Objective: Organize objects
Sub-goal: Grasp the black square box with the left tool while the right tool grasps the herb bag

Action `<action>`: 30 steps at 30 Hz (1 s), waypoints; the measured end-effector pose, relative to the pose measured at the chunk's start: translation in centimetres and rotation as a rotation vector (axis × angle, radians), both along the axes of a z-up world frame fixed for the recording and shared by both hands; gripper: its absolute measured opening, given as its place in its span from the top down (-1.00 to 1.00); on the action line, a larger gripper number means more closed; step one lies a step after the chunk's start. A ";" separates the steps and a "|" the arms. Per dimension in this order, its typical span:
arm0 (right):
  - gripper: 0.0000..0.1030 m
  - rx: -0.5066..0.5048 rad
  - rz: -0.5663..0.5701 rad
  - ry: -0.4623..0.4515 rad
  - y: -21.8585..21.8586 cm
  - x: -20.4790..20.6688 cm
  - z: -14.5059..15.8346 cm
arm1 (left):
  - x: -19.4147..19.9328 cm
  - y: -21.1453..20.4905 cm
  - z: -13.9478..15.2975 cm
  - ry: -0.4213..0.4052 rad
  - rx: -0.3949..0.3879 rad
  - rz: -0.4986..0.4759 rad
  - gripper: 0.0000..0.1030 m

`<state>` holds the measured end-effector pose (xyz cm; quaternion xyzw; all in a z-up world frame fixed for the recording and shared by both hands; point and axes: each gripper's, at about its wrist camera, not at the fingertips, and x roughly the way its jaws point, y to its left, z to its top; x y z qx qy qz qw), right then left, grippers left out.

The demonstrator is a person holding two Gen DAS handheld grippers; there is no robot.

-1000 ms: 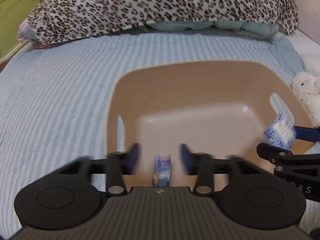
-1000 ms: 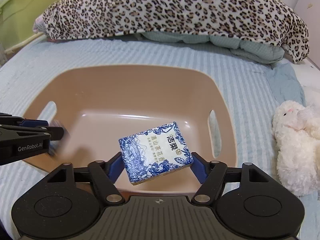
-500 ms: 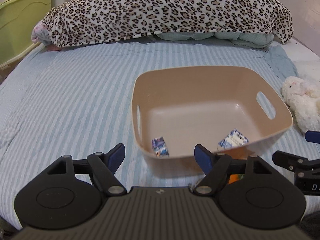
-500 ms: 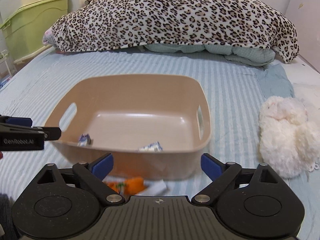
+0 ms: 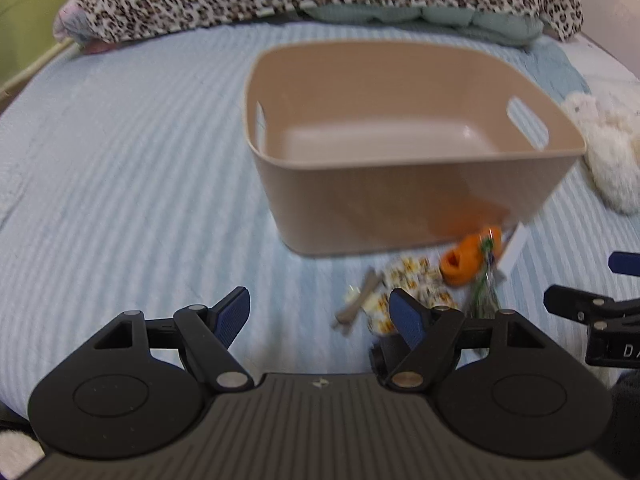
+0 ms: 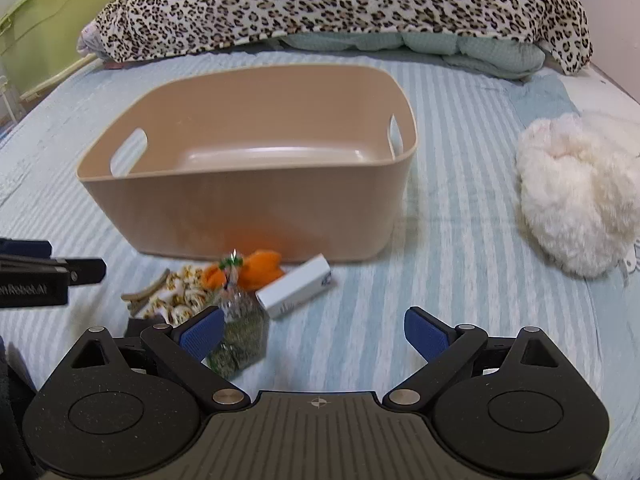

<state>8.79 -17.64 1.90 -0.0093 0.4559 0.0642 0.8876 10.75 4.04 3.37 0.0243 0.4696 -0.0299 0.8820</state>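
A tan plastic basket (image 5: 400,196) (image 6: 248,216) stands on the striped bed; its contents are hidden behind the near wall. In front of it lie an orange knitted piece (image 6: 260,266) (image 5: 466,258), a white box (image 6: 294,290), a clear bag of dark green bits (image 6: 240,332), a leopard-print hair tie (image 6: 180,294) (image 5: 412,280) and a brown hair clip (image 6: 146,290) (image 5: 358,300). My left gripper (image 5: 320,316) is open and empty, low over the bed left of the pile. My right gripper (image 6: 314,332) is open and empty, just right of the bag.
A white plush toy (image 6: 576,196) (image 5: 604,152) lies right of the basket. A leopard-print blanket (image 6: 340,4) is heaped at the bed's far end. A green plastic bin (image 6: 48,32) stands beyond the bed's left edge.
Both grippers let go of their blue-patterned packs into the basket, then drew back and dropped low. The pile of small items in front of the basket has come into view.
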 end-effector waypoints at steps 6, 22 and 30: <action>-0.91 0.014 -0.008 0.036 -0.2 -0.7 -1.5 | -0.4 -1.3 -1.4 0.008 -0.028 -0.034 -0.50; -0.91 0.001 0.015 0.101 0.2 -0.8 -4.0 | -0.2 -1.7 -4.4 0.084 -0.145 -0.038 -0.51; -0.91 -0.018 0.009 0.104 0.4 -0.8 -4.4 | 0.1 -2.7 -5.2 0.108 -0.111 -0.031 -0.50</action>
